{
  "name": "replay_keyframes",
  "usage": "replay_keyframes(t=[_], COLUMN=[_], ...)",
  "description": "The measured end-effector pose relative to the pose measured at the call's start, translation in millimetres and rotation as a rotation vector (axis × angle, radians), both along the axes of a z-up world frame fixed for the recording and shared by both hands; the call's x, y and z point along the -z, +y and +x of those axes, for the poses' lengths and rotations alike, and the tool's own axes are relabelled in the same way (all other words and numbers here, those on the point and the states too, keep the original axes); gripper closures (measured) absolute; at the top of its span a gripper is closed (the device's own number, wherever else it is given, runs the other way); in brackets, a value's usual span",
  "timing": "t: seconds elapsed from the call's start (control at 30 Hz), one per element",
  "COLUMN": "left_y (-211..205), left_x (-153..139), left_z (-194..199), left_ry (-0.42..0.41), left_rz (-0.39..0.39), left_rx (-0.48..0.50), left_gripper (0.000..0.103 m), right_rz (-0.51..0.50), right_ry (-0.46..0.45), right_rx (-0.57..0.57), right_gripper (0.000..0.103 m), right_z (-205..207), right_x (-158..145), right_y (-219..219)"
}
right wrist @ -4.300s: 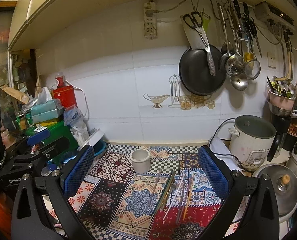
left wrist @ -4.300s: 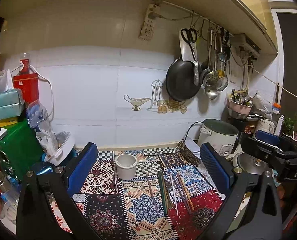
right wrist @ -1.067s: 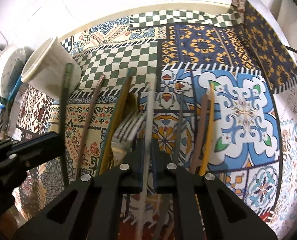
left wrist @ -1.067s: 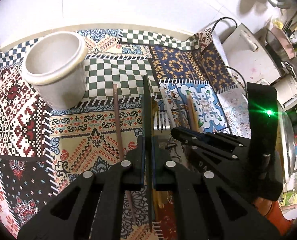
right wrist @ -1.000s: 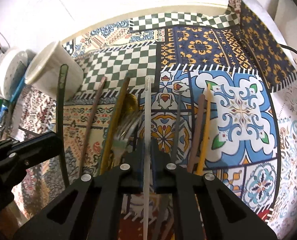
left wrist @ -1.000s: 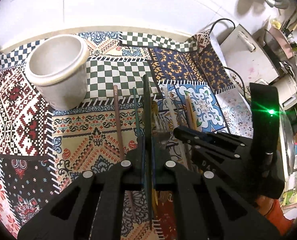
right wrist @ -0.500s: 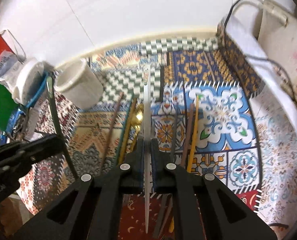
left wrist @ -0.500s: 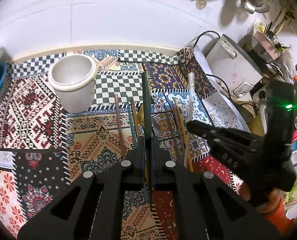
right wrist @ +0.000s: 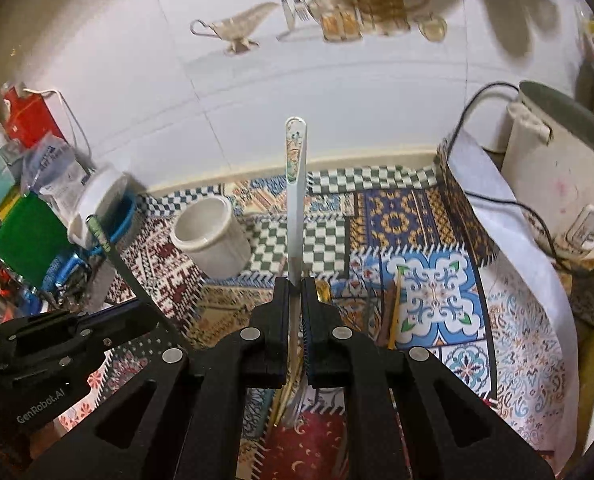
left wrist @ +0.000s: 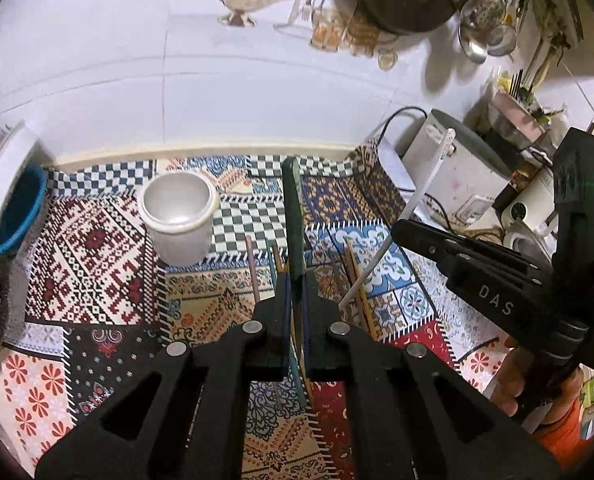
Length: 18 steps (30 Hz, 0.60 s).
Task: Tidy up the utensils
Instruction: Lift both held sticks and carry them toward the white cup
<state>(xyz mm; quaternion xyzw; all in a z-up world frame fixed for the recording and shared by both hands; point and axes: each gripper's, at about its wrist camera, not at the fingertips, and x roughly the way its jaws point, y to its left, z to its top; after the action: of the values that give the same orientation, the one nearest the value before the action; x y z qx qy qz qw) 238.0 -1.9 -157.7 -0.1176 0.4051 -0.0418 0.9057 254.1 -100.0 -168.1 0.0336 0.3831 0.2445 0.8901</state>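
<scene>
Left wrist view, far left: blurred white and blue container (left wrist: pixel 13 196), cut off by the frame edge, contents unreadable. Left of centre: white cup (left wrist: pixel 175 216) standing upright and empty on the patterned cloth (left wrist: pixel 89 264) covering the surface. Centre: left tongs (left wrist: pixel 295 304) clamped shut on a dark green utensil (left wrist: pixel 293 216), handle pointing up the frame, lower end hidden between the black fingers. Just beside it: loose chopsticks and utensils (left wrist: pixel 357 276) on the cloth, partly hidden behind the tongs, count unclear. Right of centre: white utensil (left wrist: pixel 417 196) slanting upward. Right: right tongs seen side-on, tip hidden behind their own body; below them a hand (left wrist: pixel 513 384) in an orange sleeve, partly cut off at the lower right. Upper right: rice cooker (left wrist: pixel 457 168), hanging pan and ladles cropped by the top edge.

Right wrist view, lower left: left tongs' black body, green utensil (right wrist: pixel 109 248) rising from it. Left of centre: cup (right wrist: pixel 213 236), tilted by the lens. Centre: right tongs (right wrist: pixel 295 300) pinched closed on the white utensil (right wrist: pixel 295 184), printed pattern near its top too small to read, lower end lost between the fingers. Right: cooker (right wrist: pixel 557 172) cropped by the edge.
</scene>
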Motion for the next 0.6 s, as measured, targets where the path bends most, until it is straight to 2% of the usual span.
replay_keyframes(t=[0.6], left_y=[43], left_x=[-49], left_z=[0], left_ry=[-0.141], left_rz=[0.034], left_rx=[-0.118], left_gripper=[0.102], right_rz=[0.035], right_ry=[-0.141], right_rx=[-0.107], right_gripper=[0.097], right_z=[16], right_x=[-53], right_y=[37])
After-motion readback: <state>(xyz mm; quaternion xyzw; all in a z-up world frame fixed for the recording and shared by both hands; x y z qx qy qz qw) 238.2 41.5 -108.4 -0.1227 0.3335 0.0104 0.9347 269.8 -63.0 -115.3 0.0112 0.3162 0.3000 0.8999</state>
